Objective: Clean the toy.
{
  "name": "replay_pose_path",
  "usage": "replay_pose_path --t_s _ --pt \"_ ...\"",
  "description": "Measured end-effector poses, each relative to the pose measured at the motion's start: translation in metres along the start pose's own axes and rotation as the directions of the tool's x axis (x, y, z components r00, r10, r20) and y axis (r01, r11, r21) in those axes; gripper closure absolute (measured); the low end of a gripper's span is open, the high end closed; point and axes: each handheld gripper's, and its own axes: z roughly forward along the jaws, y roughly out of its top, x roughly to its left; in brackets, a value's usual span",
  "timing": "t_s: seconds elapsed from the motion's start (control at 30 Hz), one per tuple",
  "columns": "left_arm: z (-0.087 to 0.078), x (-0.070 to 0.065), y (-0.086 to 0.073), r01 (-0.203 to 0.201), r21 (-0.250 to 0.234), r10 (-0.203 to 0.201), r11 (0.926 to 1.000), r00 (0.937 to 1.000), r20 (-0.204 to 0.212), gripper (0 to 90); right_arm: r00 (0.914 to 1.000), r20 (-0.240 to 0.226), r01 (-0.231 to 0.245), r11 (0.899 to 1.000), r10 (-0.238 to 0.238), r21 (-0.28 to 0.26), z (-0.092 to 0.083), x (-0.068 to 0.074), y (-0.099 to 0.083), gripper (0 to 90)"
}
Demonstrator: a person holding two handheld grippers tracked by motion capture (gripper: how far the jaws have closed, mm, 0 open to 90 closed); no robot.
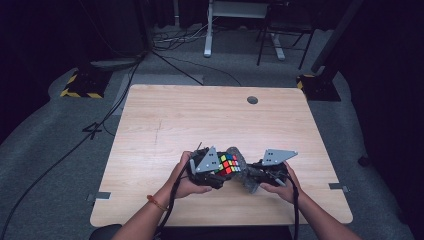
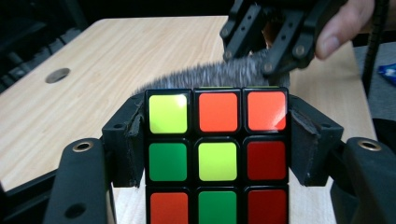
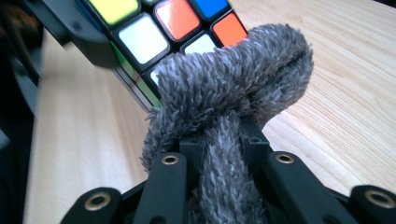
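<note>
You're mid-wipe at lower centre of the high view: left gripper point(image 2: 217, 140) clamps the puzzle cube point(image 2: 217, 158), right gripper point(image 3: 219, 144) pinches the grey fluffy cloth point(image 3: 233, 84) against its far face, so next drag cloth across, keep both grips tight.

No readable text, label, brand, number or sign appears anywhere. The puzzle cube point(image 2: 217, 156) carries plain coloured stickers with no lettering or logo. The grey fuzzy cloth point(image 3: 233, 93) is unmarked. At about ten o'clock from the table, a floor base point(image 1: 82, 85) bears yellow and black hazard stripes, with no words on them.
</note>
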Motion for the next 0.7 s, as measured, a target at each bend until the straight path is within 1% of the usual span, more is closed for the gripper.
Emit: replay_pose_path --t_s 0.03,0.1,0.17,0.27,0.33,0.4,0.47,0.5,0.53,0.6,0.67,0.7 --pt "0.0 0.0 -0.001 -0.001 0.007 0.001 1.0 1.0 0.0 32.4 0.9998 -0.012 -0.017 1.0 0.017 -0.016 -0.002 -0.002 0.0 76.5" --pt "0.002 -0.001 -0.003 -0.011 0.017 0.011 0.9998 0.9998 -0.014 32.4 0.9995 -0.01 -0.031 0.999 0.031 -0.038 -0.007 -0.004 0.0 76.5" --pt "0.004 -0.001 -0.003 -0.009 0.03 0.009 0.9995 0.9999 -0.013 32.4 0.9992 -0.008 -0.041 0.998 0.04 -0.056 -0.01 -0.005 0.001 76.5" --pt "0.006 0.0 -0.004 0.002 0.041 -0.001 0.9992 0.9999 -0.01 32.2 0.9996 -0.002 -0.027 0.998 0.027 -0.058 -0.012 -0.003 0.003 76.6" --pt "0.006 0.001 -0.005 0.001 0.048 0.0 0.9988 0.9999 -0.011 31.9 0.9999 -0.001 -0.013 0.998 0.013 -0.058 -0.011 0.0 0.004 76.6" --pt "0.008 0.0 -0.006 0.002 0.065 -0.001 0.9979 0.9999 -0.016 31.7 0.9999 -0.002 -0.01 0.998 0.01 -0.065 -0.011 0.002 0.006 76.6" --pt "0.01 0.001 -0.006 0.006 0.079 -0.005 0.9969 0.9999 -0.012 31.3 1.0 0.007 0.006 0.997 -0.006 -0.075 -0.012 0.005 0.009 76.6" --pt "0.012 0.001 -0.007 0.0 0.089 0.001 0.996 1.0 -0.01 31.4 1.0 0.005 0.006 0.997 -0.005 -0.081 -0.012 0.006 0.01 76.6" --pt "0.012 0.0 -0.007 -0.004 0.091 0.005 0.9959 0.9999 -0.012 32.2 0.9998 0.007 0.017 0.997 -0.016 -0.077 -0.013 0.006 0.012 76.6" --pt "0.015 -0.002 -0.005 -0.017 0.114 0.02 0.9934 0.9996 -0.021 32.6 0.9994 0.017 0.03 0.996 -0.029 -0.081 -0.013 0.008 0.013 76.6" --pt "0.015 -0.002 -0.004 -0.012 0.104 0.014 0.9945 0.9996 -0.024 33.1 0.9988 0.032 0.039 0.997 -0.037 -0.065 -0.013 0.008 0.012 76.6" --pt "0.014 -0.001 -0.003 -0.019 0.101 0.021 0.9947 0.9995 -0.022 33.2 0.999 0.033 0.034 0.997 -0.032 -0.066 -0.012 0.007 0.012 76.6"
